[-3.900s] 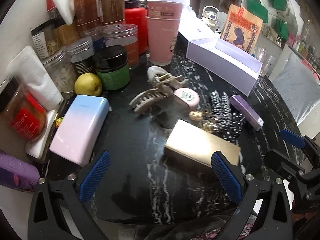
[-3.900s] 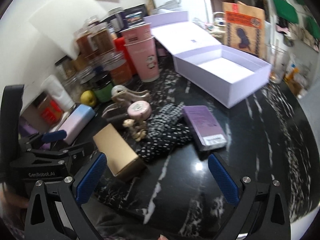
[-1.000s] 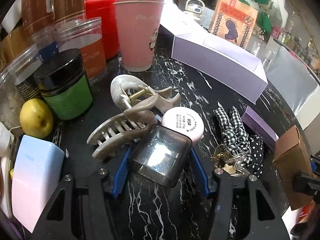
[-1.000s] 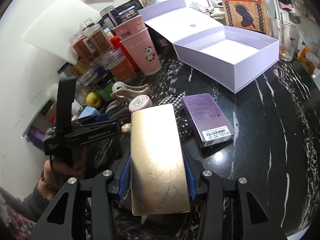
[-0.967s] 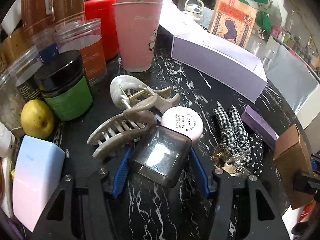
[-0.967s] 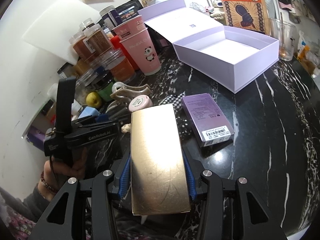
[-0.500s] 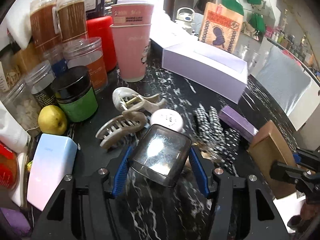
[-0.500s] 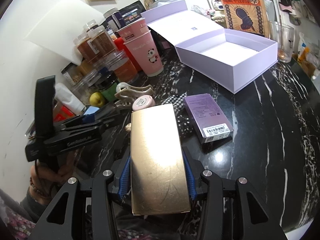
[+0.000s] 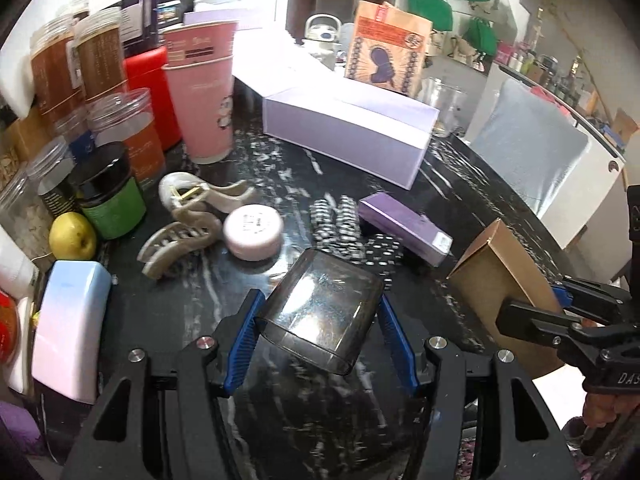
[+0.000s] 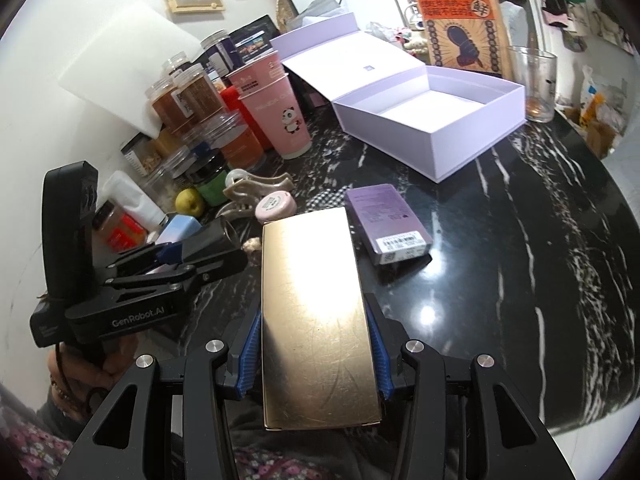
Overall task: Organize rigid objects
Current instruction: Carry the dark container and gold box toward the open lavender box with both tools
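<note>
I hold smoky translucent rounded plastic case [image 9: 320,312] pinched in left gripper [image 9: 318,330] fingers, clear of black marbled surface [image 10: 520,240]. Right gripper [image 10: 312,354] fingers pinch flat gold cardboard box [image 10: 316,320], likewise lifted. Both likely bound for open lilac gift box [image 10: 436,120] near far edge; it looks empty. Purple carton [image 10: 386,218] lies on surface.

your two fisheye views bow hard toward dark vignetted corners. overhead light glares off the flat gold rectangular box [image 10: 316,320] and spots the glossy black white-veined marble tabletop [image 10: 520,280]. the left wrist view is motion-smeared; the white wall [image 10: 48,60] is blown out.
</note>
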Motion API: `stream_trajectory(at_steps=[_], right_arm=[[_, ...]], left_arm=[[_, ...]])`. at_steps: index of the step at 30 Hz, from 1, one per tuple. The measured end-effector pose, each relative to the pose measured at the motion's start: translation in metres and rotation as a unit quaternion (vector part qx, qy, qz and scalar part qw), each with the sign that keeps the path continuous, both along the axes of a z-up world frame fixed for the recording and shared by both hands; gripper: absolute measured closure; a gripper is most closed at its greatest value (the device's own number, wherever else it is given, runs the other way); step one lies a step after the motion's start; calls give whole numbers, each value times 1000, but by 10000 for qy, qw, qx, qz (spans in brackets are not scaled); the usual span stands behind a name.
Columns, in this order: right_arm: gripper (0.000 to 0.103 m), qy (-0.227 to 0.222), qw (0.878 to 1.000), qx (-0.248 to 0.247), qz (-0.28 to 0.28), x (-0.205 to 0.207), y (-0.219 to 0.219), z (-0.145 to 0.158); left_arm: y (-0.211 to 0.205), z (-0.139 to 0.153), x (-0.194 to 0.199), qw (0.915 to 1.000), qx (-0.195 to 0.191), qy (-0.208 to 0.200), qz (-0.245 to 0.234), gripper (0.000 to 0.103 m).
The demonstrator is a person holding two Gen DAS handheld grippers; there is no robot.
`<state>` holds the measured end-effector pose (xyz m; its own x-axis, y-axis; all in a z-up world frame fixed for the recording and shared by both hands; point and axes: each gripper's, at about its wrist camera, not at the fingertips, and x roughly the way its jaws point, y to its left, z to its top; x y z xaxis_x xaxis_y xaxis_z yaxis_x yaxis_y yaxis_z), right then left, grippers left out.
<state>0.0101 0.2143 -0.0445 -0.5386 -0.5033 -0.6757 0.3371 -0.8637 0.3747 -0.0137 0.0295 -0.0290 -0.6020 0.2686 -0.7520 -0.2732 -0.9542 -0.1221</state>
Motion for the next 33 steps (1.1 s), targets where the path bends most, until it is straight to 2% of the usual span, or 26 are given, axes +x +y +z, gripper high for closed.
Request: stream_trajectory(at_steps=[14, 33], right_arm=[[58, 21, 9993, 8, -377, 2, 26, 3], [58, 386, 9990, -32, -229, -37, 40, 25]], left_arm=[[46, 12, -9, 9983, 71, 57, -575, 46], [70, 40, -56, 9976, 70, 291, -625, 46]])
